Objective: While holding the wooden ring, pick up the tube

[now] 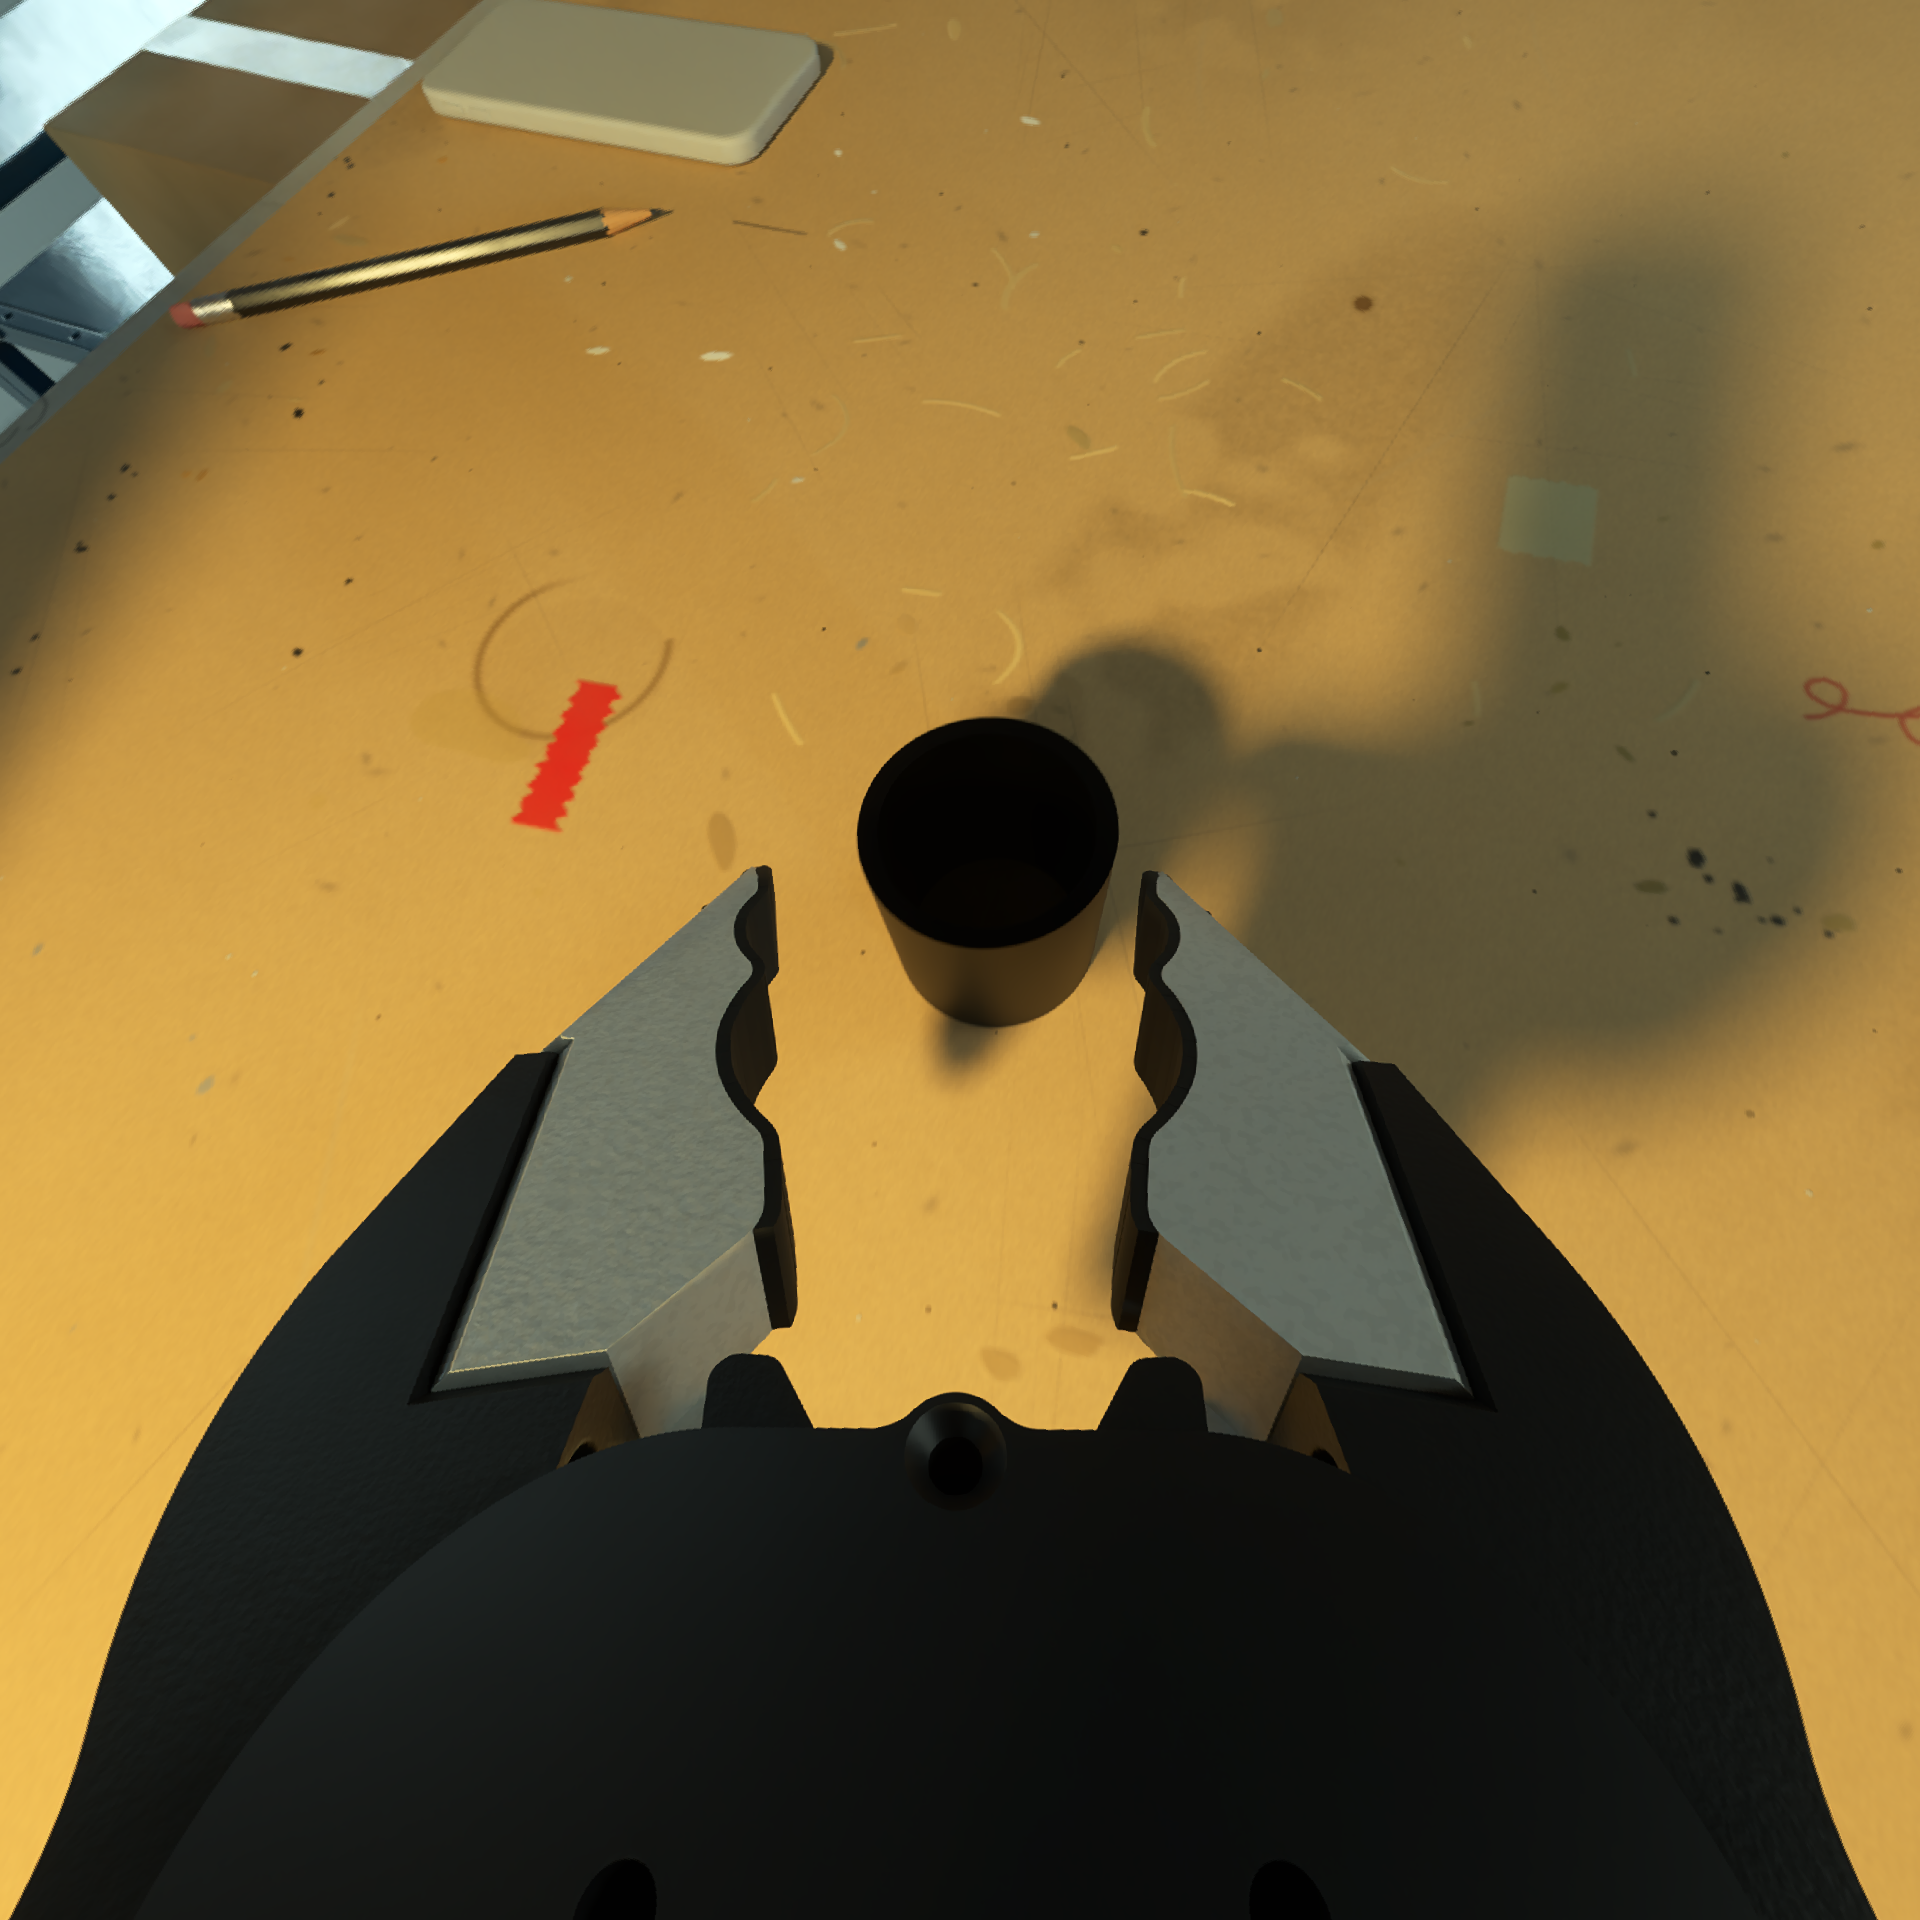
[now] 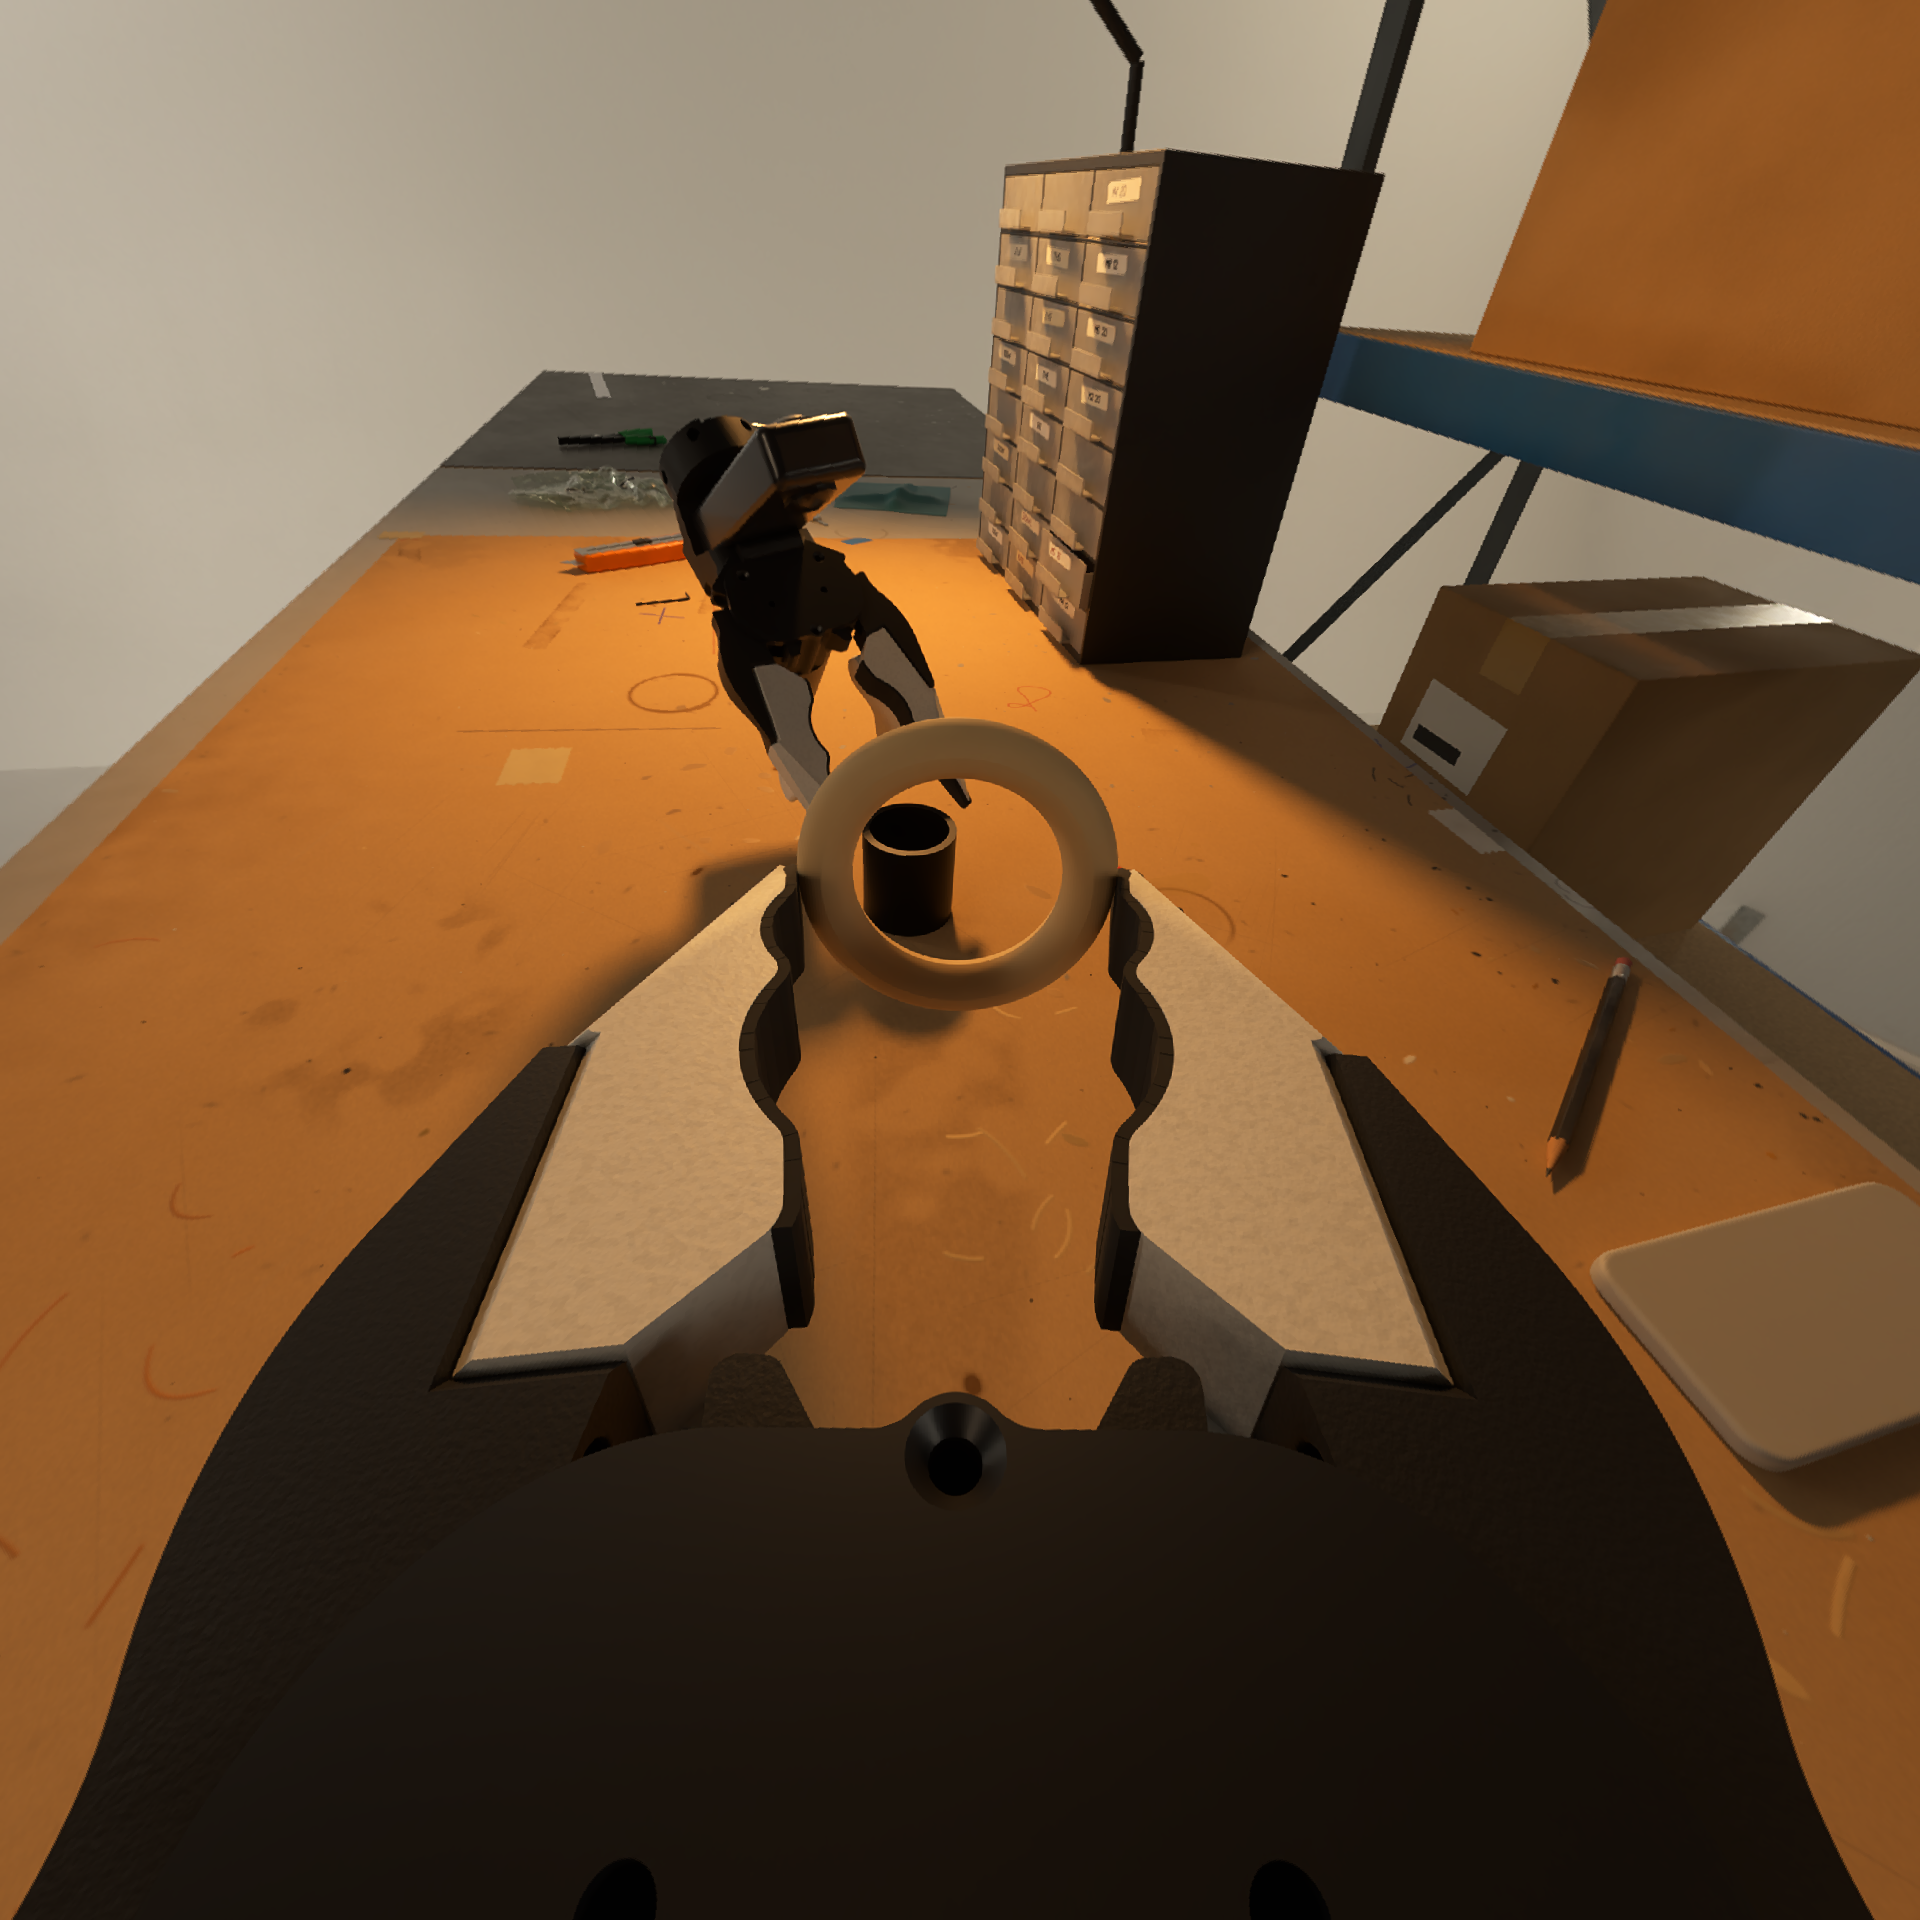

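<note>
The right gripper (image 2: 956,883) has its fingers closed on the wooden ring (image 2: 956,862), one pad pressing each outer side, so the ring stands on edge above the bench (image 2: 312,1039) with its hole facing forward. The left gripper (image 1: 956,883) has its fingers spread wide and empty, their tips just short of the tube (image 1: 987,868) and to either side of it; nothing touches yet.

The tube is short, black and open-topped, and it stands upright toward the middle of the bench, well away from every edge. From the right wrist view it shows through the ring's hole, with the left gripper slanting down on it from the far side.

To do this step well, I judge the left fingers should go a little further forward and down, until the pads flank the wall below the rim, and then close evenly. A one-sided touch could tip or skate so light a piece. The right gripper should simply stay put, clear of the lift path.

The bench is worn orange board, flecked with scratches, dark spots, a pencilled circle and a red mark (image 1: 566,756). A pencil (image 1: 416,265) and a pale flat pad (image 1: 623,83) lie near one long edge. A dark cabinet of small drawers (image 2: 1122,405) stands at the far corner, beside blue shelving (image 2: 1610,416) holding a cardboard box (image 2: 1662,727). An orange tool (image 2: 623,556) and crumpled plastic (image 2: 592,486) lie toward the far end.
</note>
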`<state>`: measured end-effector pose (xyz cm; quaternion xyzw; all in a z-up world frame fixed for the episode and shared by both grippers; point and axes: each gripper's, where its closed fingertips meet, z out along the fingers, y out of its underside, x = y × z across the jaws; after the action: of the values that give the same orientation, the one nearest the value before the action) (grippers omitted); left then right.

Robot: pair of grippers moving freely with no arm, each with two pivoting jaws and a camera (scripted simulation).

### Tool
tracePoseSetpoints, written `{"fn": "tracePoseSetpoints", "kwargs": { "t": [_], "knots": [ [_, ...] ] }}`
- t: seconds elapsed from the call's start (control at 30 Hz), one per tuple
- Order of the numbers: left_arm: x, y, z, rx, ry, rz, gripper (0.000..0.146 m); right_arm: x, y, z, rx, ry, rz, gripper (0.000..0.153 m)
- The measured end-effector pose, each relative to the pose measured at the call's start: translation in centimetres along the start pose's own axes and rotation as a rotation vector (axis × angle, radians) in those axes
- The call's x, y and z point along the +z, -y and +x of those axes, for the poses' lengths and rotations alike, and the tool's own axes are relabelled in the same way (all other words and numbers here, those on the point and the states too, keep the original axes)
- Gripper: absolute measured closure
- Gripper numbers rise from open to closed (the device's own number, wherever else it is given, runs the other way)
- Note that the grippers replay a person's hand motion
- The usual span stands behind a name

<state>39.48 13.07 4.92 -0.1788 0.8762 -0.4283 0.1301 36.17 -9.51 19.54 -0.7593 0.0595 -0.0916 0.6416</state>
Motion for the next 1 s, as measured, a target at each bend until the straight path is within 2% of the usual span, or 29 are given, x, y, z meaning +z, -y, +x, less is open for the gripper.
{"fn": "tracePoseSetpoints", "kwargs": {
  "t": [0.17,0.23,0.3,0.4,0.5,0.63,0.7,0.83,1.0],
  "knots": [
    [1.7,-0.3,0.6,0.038,-0.022,-0.045,0.075,-0.4,-0.5,0.5,0.035,0.002,0.016,0.093],
    [2.1,-0.8,0.6,0.062,-0.015,-0.080,0.081,-0.4,-1.0,0.7,0.043,-0.002,0.004,0.093],
    [1.9,-0.9,0.6,0.068,-0.010,-0.085,0.091,-0.5,-1.3,0.8,0.047,-0.005,-0.008,0.093],
    [0.3,-0.4,0.1,0.067,0.020,-0.073,0.091,-0.8,-1.4,0.9,0.051,-0.006,-0.008,0.093],
    [-2.9,2.1,-0.5,0.080,0.086,-0.013,0.091,-1.2,-1.5,1.2,0.059,-0.011,0.000,0.093],
    [-7.1,7.8,-0.8,0.135,0.174,0.048,0.091,-1.5,-1.7,1.5,0.085,-0.016,0.017,0.093],
    [-7.9,10.9,0.1,0.149,0.164,0.080,0.091,-1.6,-1.9,1.6,0.095,-0.016,0.015,0.093],
    [-7.0,15.3,3.0,0.184,0.042,0.118,0.091,-1.4,-2.3,1.5,0.102,-0.007,0.001,0.093],
    [-4.4,15.6,4.0,0.220,-0.011,0.041,0.091,-1.3,-2.7,1.4,0.111,0.000,-0.014,0.093]
  ]
}}
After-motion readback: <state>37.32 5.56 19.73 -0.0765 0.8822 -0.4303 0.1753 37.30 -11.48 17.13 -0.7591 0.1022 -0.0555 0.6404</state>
